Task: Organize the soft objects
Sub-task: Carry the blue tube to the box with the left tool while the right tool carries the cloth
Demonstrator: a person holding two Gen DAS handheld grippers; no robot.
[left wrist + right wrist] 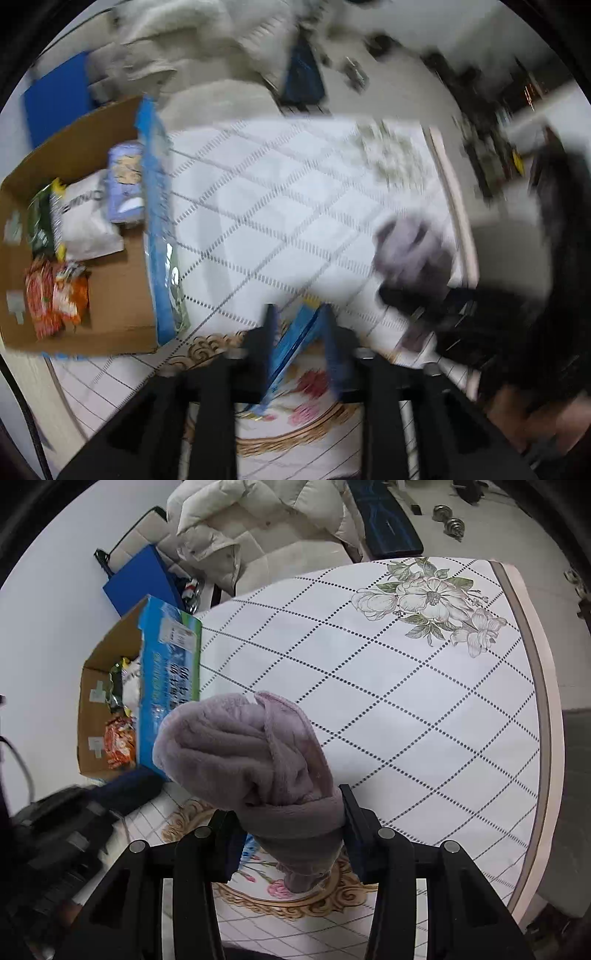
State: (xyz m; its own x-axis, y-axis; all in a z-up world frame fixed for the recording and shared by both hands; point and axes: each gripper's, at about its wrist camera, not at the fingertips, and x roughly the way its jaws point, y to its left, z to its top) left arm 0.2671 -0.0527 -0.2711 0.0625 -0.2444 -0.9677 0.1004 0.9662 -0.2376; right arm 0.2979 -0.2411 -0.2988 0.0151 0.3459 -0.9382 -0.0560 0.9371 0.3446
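My right gripper is shut on a rolled lilac fleece cloth and holds it above the near edge of the table, just right of the box. The same cloth shows blurred in the left wrist view, with the right gripper's black body below it. My left gripper is shut on a thin blue packet that stands on edge between its fingers, over the table's near edge. An open cardboard box with a blue printed side stands at the table's left and holds several snack bags.
The table has a white cloth with a dotted diamond grid and a flower print at the far right. Behind it are a cream padded jacket on a chair, a blue board and dumbbells on the floor.
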